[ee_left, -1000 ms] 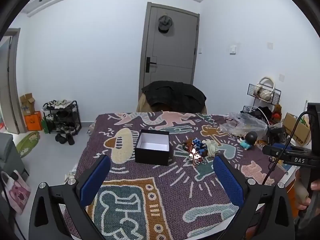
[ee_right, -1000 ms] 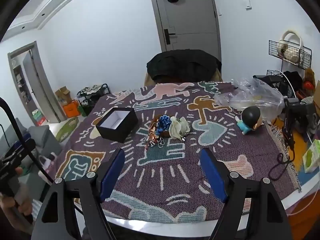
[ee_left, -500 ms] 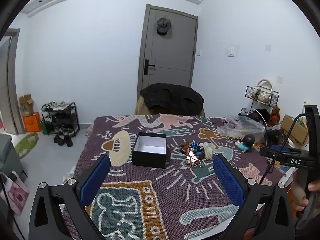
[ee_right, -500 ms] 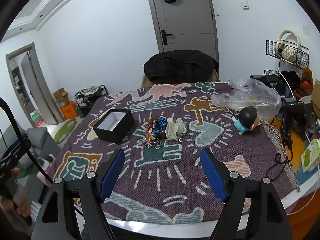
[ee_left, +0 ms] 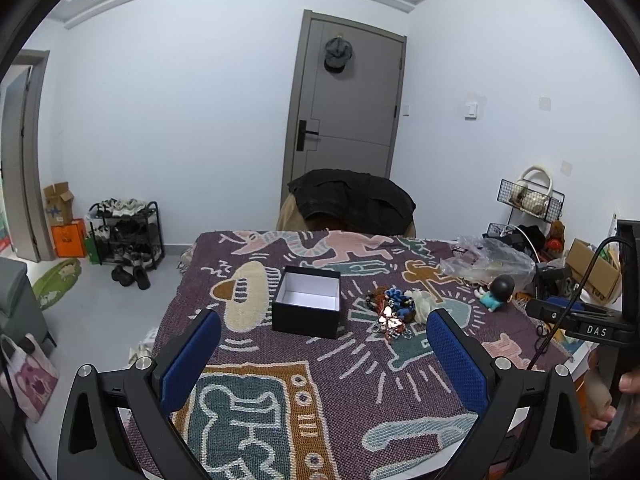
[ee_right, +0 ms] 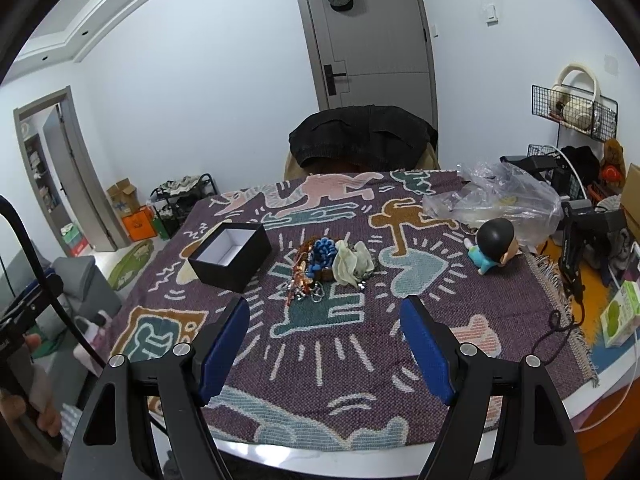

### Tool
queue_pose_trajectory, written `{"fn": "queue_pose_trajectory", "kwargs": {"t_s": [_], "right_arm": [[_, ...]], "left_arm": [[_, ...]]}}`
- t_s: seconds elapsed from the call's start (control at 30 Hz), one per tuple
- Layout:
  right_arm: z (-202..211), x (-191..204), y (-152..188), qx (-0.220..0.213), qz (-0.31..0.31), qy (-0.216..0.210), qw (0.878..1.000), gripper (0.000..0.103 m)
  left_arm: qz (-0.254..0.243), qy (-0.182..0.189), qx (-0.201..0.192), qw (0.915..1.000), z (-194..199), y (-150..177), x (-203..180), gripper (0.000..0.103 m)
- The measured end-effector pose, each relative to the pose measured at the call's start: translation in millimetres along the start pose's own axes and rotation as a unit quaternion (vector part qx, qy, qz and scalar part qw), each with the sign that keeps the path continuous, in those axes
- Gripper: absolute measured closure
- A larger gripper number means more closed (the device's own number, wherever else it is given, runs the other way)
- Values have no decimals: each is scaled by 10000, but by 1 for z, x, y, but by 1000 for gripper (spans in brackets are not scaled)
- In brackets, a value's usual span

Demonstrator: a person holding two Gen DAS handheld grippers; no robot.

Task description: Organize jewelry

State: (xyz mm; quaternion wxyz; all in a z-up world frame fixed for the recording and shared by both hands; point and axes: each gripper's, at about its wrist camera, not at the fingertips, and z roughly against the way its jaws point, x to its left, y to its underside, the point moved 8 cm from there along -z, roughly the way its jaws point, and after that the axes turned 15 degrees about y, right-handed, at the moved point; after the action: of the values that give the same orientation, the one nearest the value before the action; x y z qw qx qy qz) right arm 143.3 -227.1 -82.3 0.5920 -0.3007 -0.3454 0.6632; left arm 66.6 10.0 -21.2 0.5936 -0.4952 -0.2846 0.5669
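Note:
An open black box (ee_left: 307,307) (ee_right: 231,256) with a white inside sits on the patterned purple cloth (ee_left: 280,364) (ee_right: 360,344). To its right lies a small heap of jewelry (ee_left: 394,312) (ee_right: 316,270): blue beads, copper and silver pieces and a pale cloth pouch (ee_right: 352,264). My left gripper (ee_left: 320,344) hovers over the table's near edge, open and empty, well short of the box. My right gripper (ee_right: 326,334) is likewise open and empty, in front of the heap.
A big-headed toy figure (ee_right: 494,244) and a crumpled clear plastic bag (ee_right: 496,200) lie at the cloth's right. A chair with a dark jacket (ee_right: 362,136) stands beyond the table. Cables and a green carton (ee_right: 618,314) sit off the right edge.
The left wrist view has tilted up slightly, so the table sits lower in frame. Box and jewelry have not moved; both grippers stay open.

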Motion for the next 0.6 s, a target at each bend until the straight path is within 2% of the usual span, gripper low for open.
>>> {"fn": "queue_pose_trajectory", "kwargs": {"t_s": [0.6], "right_arm": [[4,8,0,-183,204,82,9996,26]], "left_arm": [[-35,-47,65,10000,0,1,1,0]]}}
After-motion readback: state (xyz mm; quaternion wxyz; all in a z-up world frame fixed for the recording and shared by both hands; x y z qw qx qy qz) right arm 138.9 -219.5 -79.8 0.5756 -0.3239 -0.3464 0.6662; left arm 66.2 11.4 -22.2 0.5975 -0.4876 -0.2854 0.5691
